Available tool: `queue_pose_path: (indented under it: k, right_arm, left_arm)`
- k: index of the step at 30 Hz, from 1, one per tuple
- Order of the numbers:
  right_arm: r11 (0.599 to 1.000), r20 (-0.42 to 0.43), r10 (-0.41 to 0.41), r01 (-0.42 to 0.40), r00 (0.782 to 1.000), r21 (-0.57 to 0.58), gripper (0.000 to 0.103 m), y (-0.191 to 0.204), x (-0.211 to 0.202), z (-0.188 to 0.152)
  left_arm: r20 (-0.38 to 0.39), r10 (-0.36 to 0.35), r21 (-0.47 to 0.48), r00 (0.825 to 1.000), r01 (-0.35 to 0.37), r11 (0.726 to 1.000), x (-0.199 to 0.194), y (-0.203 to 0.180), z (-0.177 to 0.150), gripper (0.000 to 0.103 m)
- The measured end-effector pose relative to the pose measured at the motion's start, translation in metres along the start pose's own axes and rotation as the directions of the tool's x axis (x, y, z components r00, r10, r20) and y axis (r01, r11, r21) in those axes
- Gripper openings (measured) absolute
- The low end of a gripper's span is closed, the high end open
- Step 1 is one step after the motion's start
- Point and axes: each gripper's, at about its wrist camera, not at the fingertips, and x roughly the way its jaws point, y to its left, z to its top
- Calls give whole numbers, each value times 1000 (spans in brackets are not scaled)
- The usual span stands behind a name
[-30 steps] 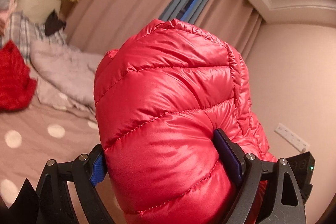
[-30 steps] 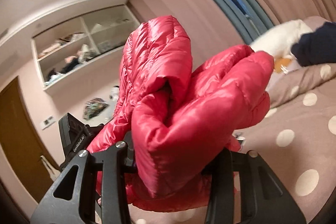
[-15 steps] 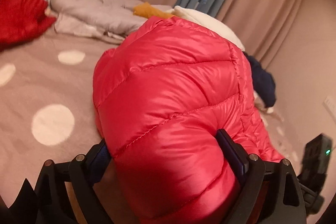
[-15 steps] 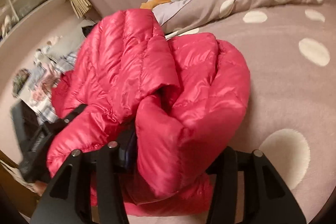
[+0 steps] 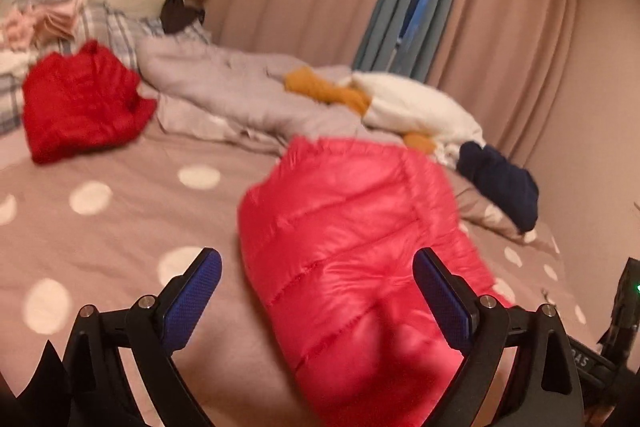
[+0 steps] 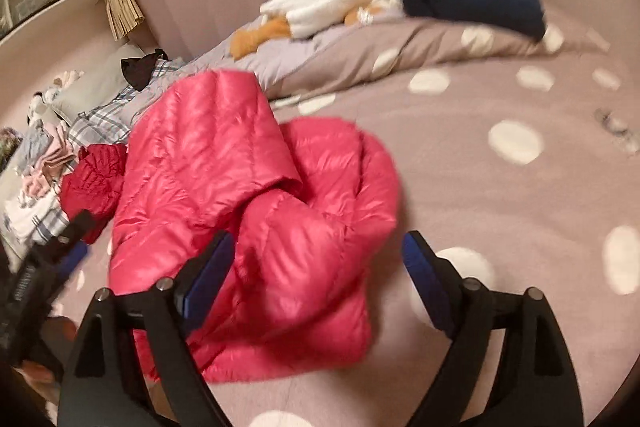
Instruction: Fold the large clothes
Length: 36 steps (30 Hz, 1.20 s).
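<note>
Both hand-held grippers gape, jaws just opening, pink jacket (image 6: 248,211) on bed (image 6: 500,211)

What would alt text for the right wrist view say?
A puffy pink jacket lies crumpled on a dotted bedspread, between the open fingers of a black tool. Pillows and clothes are heaped behind it.

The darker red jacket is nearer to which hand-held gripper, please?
Left. The left hand-held gripper is on the darker red jacket's side of the pink jacket; the right hand-held gripper is on the far side.
</note>
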Motion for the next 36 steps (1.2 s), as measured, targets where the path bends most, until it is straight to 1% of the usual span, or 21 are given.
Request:
queue_pose_path:
  k: [2, 3, 5, 6, 8, 10, 12, 13, 14, 17, 19, 23, 26, 28, 30, 33, 36]
  right_arm:
    - [999, 22, -35, 35, 999, 6, 92, 1, -19, 1]
    - [999, 33, -31, 31, 999, 14, 93, 4, -33, 3]
    - [1000, 61, 14, -14, 998, 8, 94, 9, -62, 2]
    - [1000, 83, 31, -31, 996, -1, 97, 15, -77, 1]
    - [999, 130, 40, -37, 991, -25, 103, 26, -106, 0]
    - [997, 185, 30, -16, 982, -77, 103, 42, -140, -3]
    - [991, 230, -9, 39, 973, -126, 103, 56, -170, -6]
    - [988, 253, -30, 67, 967, -138, 103, 62, -186, -9]
    - [987, 265, -34, 74, 964, -142, 103, 65, -193, -9]
    - [985, 290, -32, 79, 956, -152, 103, 72, -223, -14]
    - [986, 312, -28, 78, 950, -149, 103, 71, -239, -17]
    - [985, 350, -40, 96, 936, -144, 103, 69, -269, -26]
    - [984, 383, -71, 128, 921, -125, 103, 68, -285, -31]
    - [986, 396, -74, 127, 915, -109, 103, 66, -294, -31]
    - [988, 398, -73, 122, 914, -98, 103, 65, -299, -30]
    - [985, 412, -93, 143, 906, -93, 103, 66, -304, -31]
    - [982, 414, -110, 163, 903, -94, 103, 67, -305, -33]
  left_arm:
    - [29, 34, 4, 999, -35, 999, -26, -1, 5, 96]
    - [40, 32, 17, 999, -33, 999, -40, -3, 8, 96]
    - [40, 31, 31, 999, -32, 999, -64, -5, 12, 97]
    - [40, 38, 34, 998, -39, 999, -76, -7, 14, 97]
    - [51, 41, 39, 998, -43, 998, -104, -9, 19, 99]
    - [83, 22, 42, 996, -25, 999, -122, -13, 20, 100]
    - [127, 35, 53, 991, -42, 998, -146, -17, 23, 102]
    - [139, 30, 64, 990, -40, 997, -156, -19, 23, 102]
    - [141, 12, 80, 990, -23, 997, -169, -22, 25, 102]
    - [122, -36, 90, 992, 25, 996, -192, -28, 26, 102]
    - [138, -65, 104, 988, 51, 993, -210, -33, 24, 102]
    - [156, -97, 131, 983, 77, 988, -226, -41, 21, 102]
    - [141, -126, 136, 982, 106, 985, -231, -45, 21, 102]
    - [131, -146, 144, 981, 127, 981, -234, -48, 20, 102]
    - [146, -130, 141, 981, 110, 984, -236, -49, 21, 102]
    - [182, -101, 136, 978, 77, 988, -240, -48, 21, 102]
    - [200, -120, 131, 972, 95, 987, -243, -46, 20, 102]
